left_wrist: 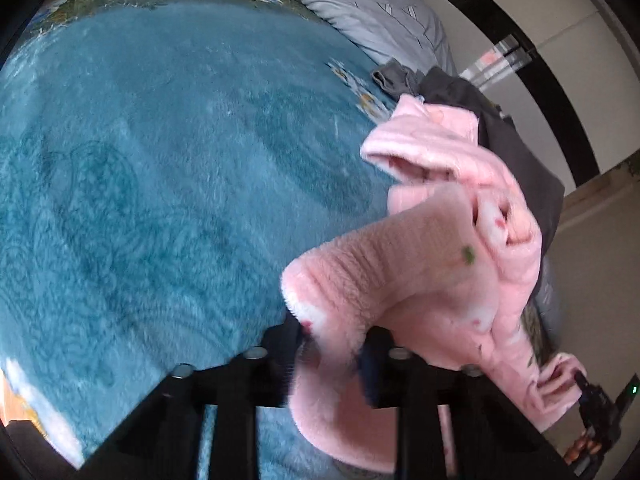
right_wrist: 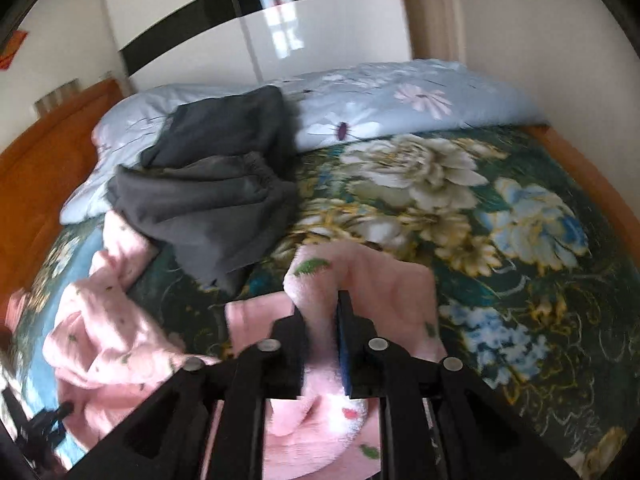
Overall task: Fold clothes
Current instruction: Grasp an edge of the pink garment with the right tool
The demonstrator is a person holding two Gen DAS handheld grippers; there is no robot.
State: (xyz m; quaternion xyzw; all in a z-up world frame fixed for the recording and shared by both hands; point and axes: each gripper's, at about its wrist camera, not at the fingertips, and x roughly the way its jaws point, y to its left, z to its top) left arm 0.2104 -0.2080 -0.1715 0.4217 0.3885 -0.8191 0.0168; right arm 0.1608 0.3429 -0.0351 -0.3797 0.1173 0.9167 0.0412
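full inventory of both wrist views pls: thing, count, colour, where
pink fleece garment: 1, pink with small green and red prints, crumpled on the bed, stretched between both grippers
dark clothes: a heap, count unclear, charcoal grey, behind the pink garment, partly on the quilt
quilt: 1, pale blue with daisy print, bunched along the far side of the bed
blanket: 1, teal plush with floral border, covers the bed
bed frame: 1, orange-brown wood, around the blanket
wardrobe: 1, glossy white with black band, against the wall
left gripper: 1, black, shut on a fold of the pink garment
right gripper: 1, black, pink fleece between its fingers
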